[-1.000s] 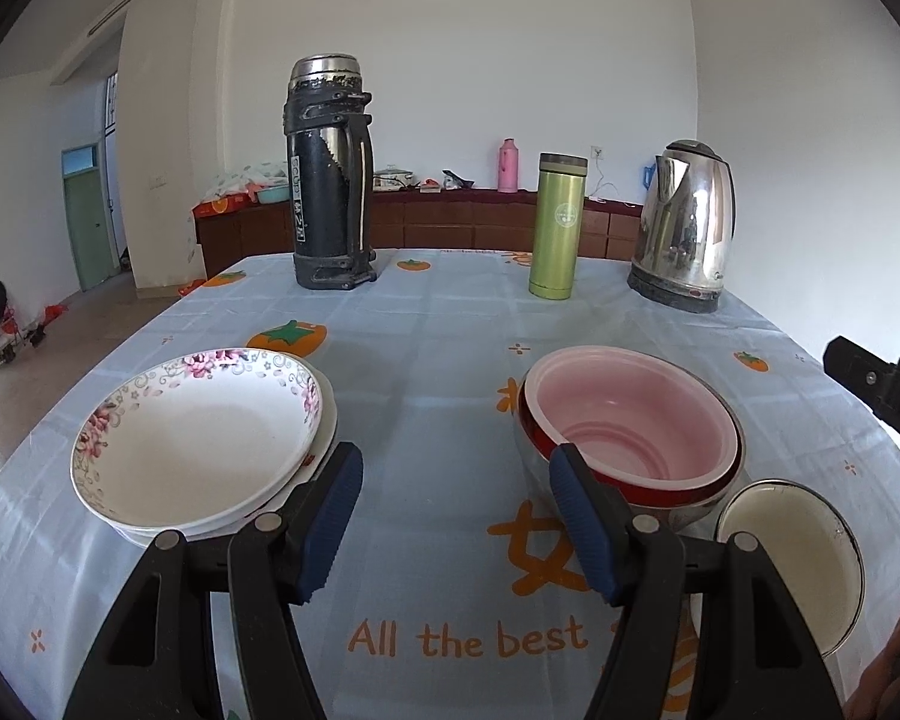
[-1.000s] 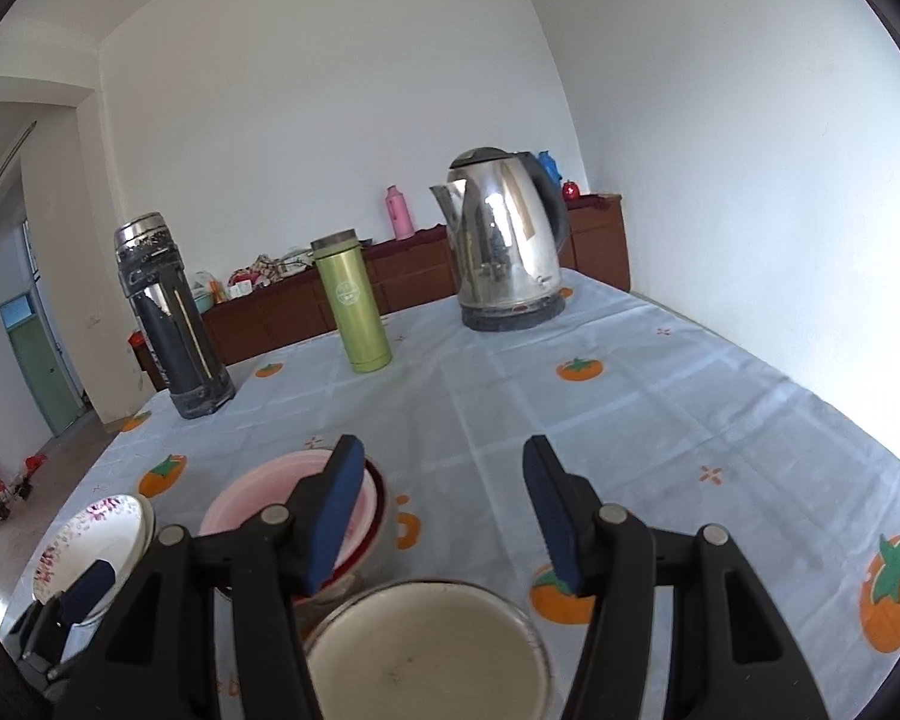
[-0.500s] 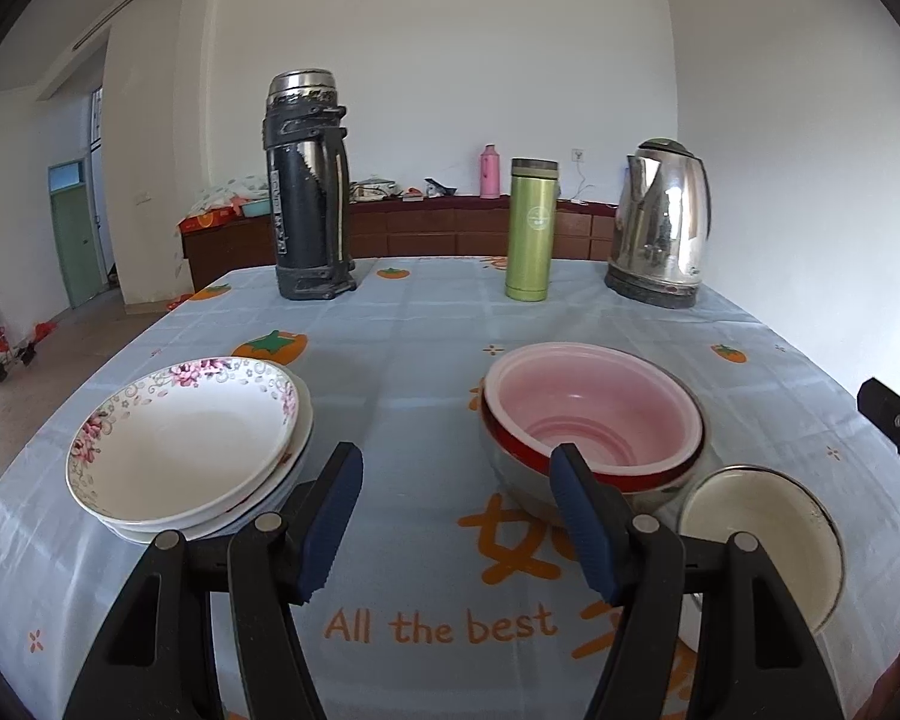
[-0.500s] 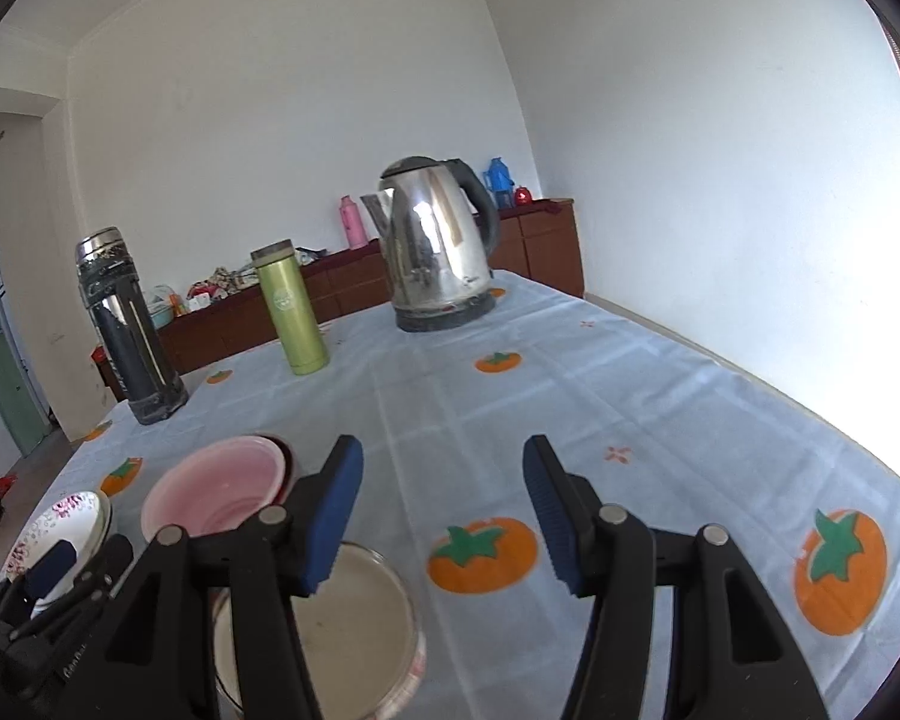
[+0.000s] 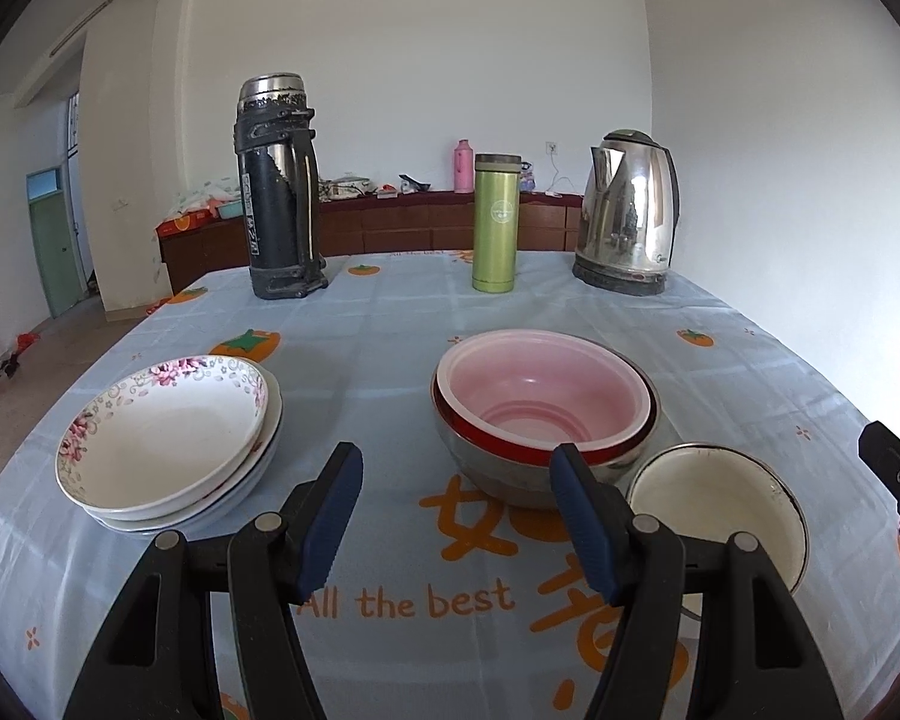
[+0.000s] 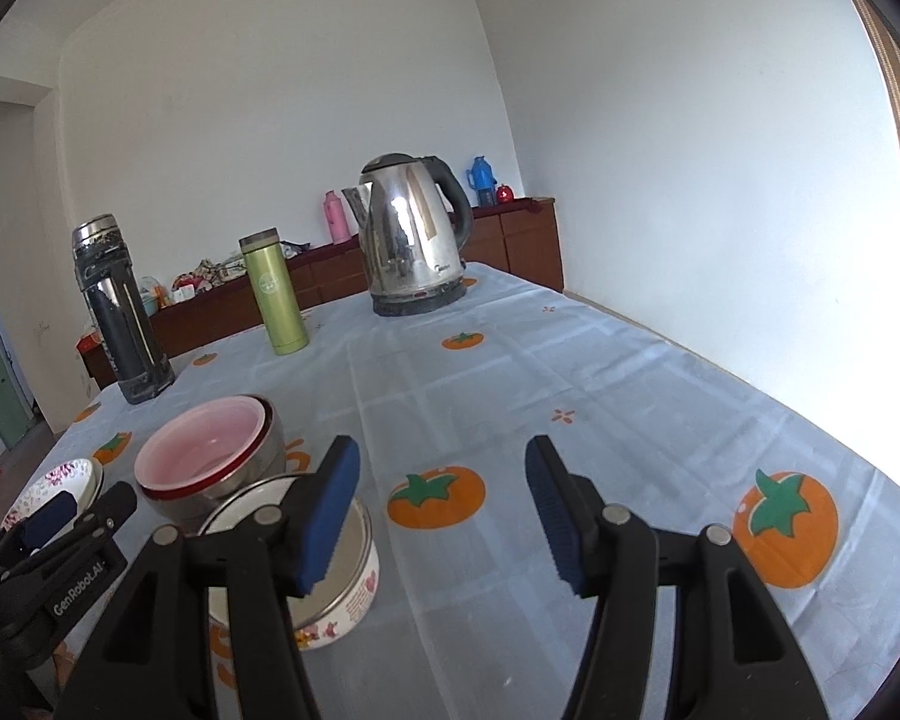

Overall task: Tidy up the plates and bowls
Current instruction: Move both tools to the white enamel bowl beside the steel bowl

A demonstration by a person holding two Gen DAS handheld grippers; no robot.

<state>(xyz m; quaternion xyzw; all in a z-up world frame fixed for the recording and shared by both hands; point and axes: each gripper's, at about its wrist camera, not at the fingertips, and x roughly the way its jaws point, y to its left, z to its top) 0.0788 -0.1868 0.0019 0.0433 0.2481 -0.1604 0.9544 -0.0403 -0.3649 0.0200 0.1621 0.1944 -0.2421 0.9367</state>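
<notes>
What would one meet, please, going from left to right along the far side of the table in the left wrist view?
Black and steel thermos → green flask → steel electric kettle.

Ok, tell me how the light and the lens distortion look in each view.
Left wrist view: even, soft daylight, sharp throughout; the fisheye bows the table edges and darkens the corners. Right wrist view: strong glare from the right washes out the wall and the table's far edge; the kettle carries bright reflections and leans from distortion.
</notes>
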